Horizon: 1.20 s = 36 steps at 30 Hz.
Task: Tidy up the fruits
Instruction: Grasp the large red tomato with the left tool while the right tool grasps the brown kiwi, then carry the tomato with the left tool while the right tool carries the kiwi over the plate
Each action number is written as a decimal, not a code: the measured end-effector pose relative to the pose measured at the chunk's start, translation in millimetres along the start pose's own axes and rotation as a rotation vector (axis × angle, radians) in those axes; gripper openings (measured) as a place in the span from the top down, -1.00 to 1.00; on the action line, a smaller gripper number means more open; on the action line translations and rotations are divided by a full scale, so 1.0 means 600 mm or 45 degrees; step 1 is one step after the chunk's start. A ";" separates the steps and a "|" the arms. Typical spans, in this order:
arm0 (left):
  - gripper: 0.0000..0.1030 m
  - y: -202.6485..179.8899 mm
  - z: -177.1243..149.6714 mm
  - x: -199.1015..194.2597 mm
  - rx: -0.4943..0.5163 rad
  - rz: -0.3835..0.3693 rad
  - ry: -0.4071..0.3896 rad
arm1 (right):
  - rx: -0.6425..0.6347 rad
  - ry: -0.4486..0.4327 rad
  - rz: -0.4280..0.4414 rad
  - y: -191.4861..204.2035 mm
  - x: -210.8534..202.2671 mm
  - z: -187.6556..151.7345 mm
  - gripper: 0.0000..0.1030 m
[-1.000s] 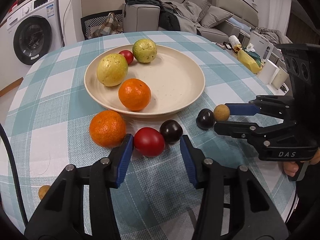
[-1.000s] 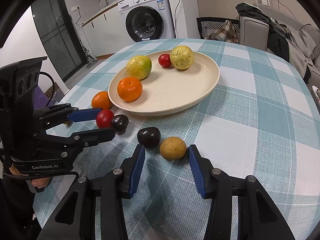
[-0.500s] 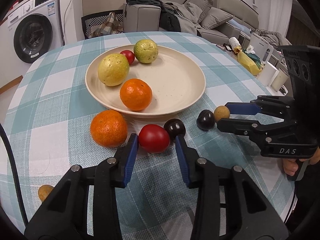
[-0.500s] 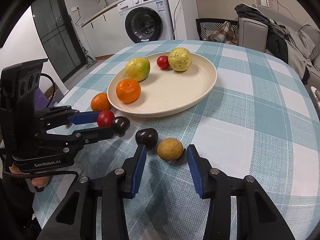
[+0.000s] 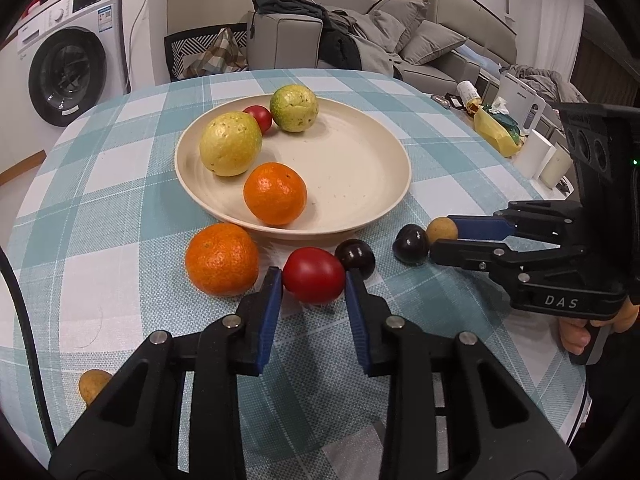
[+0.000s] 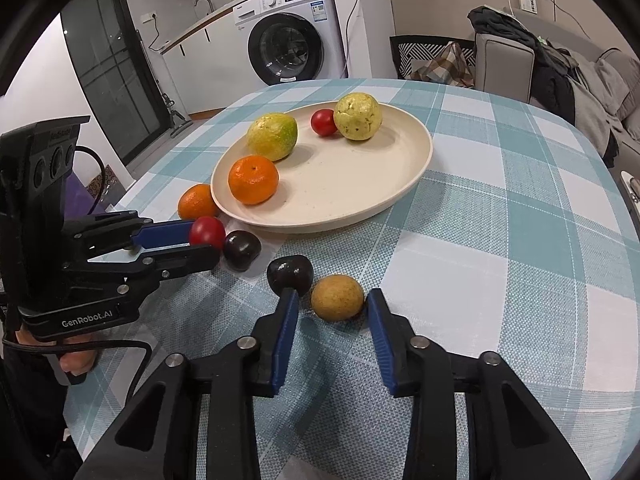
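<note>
My left gripper (image 5: 312,284) is closing, and both blue pads touch a red tomato (image 5: 314,275) on the checked cloth in front of the cream plate (image 5: 352,168). An orange (image 5: 222,258) lies to its left and a dark plum (image 5: 356,258) touches its right. My right gripper (image 6: 332,300) is closing around a small brown round fruit (image 6: 337,297). A gap still shows at its left pad. A second dark plum (image 6: 290,274) sits by that left fingertip. The plate holds two yellow-green fruits, an orange (image 5: 275,193) and a small tomato (image 5: 259,117).
Another small brown fruit (image 5: 94,386) lies near the table's front left edge. A washing machine (image 5: 68,76), a chair (image 5: 204,50) and a grey sofa (image 5: 360,40) stand beyond the round table. Boxes and a yellow bag (image 5: 496,128) sit off the right edge. A hand holds each gripper's handle.
Both pairs of jaws have narrowed. The left pads came in onto the red tomato. The right pads drew closer around the brown fruit. The fruits have not shifted.
</note>
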<state>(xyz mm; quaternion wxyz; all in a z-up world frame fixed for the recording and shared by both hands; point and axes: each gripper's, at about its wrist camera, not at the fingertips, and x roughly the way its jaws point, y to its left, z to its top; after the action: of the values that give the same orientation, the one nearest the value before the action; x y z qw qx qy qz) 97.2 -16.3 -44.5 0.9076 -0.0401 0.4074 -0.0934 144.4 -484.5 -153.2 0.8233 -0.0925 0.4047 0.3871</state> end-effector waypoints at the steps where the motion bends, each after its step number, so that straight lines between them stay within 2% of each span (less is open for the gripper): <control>1: 0.44 0.000 0.000 -0.001 0.000 0.000 -0.003 | -0.001 -0.001 -0.002 0.000 0.000 0.000 0.38; 3: 0.44 -0.001 -0.001 -0.004 0.004 0.002 -0.013 | -0.001 -0.002 -0.008 -0.001 0.000 0.000 0.45; 13: 0.44 0.000 0.000 -0.013 0.002 -0.003 -0.042 | -0.009 -0.024 -0.009 0.001 -0.005 0.002 0.46; 24: 0.44 -0.003 0.005 -0.040 0.006 -0.026 -0.136 | 0.019 -0.127 0.014 -0.001 -0.025 0.010 0.46; 36: 0.44 0.007 0.013 -0.058 -0.027 0.003 -0.198 | 0.041 -0.241 0.042 0.004 -0.042 0.014 0.46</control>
<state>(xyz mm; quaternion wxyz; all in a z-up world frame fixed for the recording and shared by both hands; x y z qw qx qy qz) 80.9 -5.4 -14.6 0.9362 -0.0563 0.3365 -0.0848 138.4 -492.9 -128.6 0.8528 -0.0356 0.3327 0.4010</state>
